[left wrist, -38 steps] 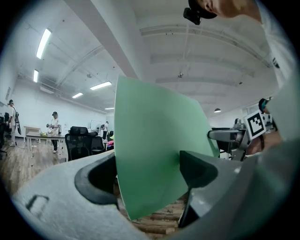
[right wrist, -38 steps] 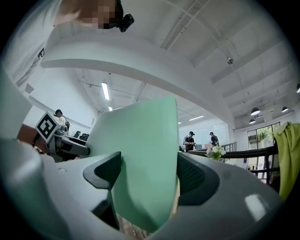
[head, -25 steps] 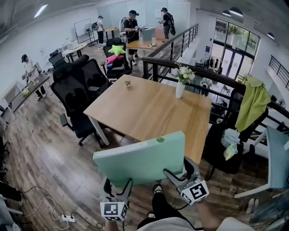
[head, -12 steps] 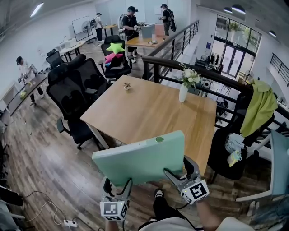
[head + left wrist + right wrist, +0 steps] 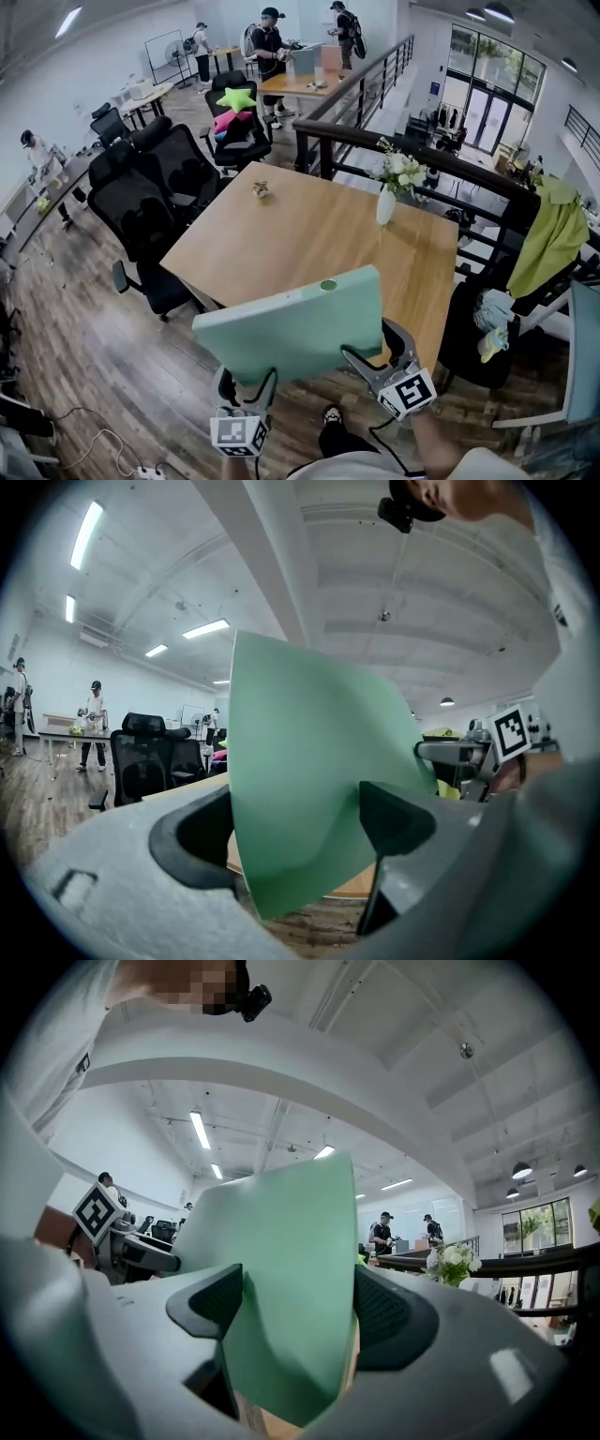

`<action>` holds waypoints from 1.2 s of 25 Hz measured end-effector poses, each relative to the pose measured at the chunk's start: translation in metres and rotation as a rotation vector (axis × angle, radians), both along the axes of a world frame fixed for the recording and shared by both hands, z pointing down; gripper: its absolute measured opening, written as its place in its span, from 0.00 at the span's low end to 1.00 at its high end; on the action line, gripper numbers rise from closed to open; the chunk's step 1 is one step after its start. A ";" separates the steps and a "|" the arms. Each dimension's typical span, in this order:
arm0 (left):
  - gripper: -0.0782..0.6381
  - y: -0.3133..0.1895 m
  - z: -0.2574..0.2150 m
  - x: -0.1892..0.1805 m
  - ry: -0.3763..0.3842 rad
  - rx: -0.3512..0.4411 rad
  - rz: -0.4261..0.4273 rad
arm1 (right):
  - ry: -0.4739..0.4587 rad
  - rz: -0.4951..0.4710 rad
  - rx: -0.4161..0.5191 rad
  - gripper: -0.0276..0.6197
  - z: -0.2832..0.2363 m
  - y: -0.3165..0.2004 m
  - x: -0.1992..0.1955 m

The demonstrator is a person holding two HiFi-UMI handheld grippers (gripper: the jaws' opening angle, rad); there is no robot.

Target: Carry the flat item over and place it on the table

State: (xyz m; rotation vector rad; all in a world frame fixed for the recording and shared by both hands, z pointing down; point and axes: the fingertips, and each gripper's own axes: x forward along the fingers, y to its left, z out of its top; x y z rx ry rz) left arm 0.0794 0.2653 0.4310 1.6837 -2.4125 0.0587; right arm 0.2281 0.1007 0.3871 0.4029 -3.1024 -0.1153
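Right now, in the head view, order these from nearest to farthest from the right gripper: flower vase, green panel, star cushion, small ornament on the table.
1. Green panel, clamped in the right gripper.
2. Flower vase, far right side of the table.
3. Small ornament, table's far left corner.
4. Star cushion, on a chair beyond the table.

L gripper [image 5: 246,382] & R gripper [image 5: 382,349] both clamped on one green panel [image 5: 291,323], held out in front of the body.
L sits low on the person's left, R a bit higher & further fwd. Each has its jaws closed on the panel's near edge, one pad either side. Marker cubes face up toward the head. R forearm [image 5: 433,442] runs from the body to its gripper; L arm mostly out of view.
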 end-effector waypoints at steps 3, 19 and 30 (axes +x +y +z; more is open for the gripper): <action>0.70 -0.021 0.001 -0.011 0.004 -0.003 -0.003 | 0.006 -0.010 0.003 0.63 0.001 -0.021 -0.010; 0.70 -0.096 0.022 -0.051 0.048 -0.039 -0.042 | 0.051 -0.056 -0.022 0.63 0.018 -0.106 -0.064; 0.70 -0.136 0.042 -0.098 0.086 -0.035 -0.024 | 0.101 -0.043 -0.018 0.63 0.031 -0.143 -0.110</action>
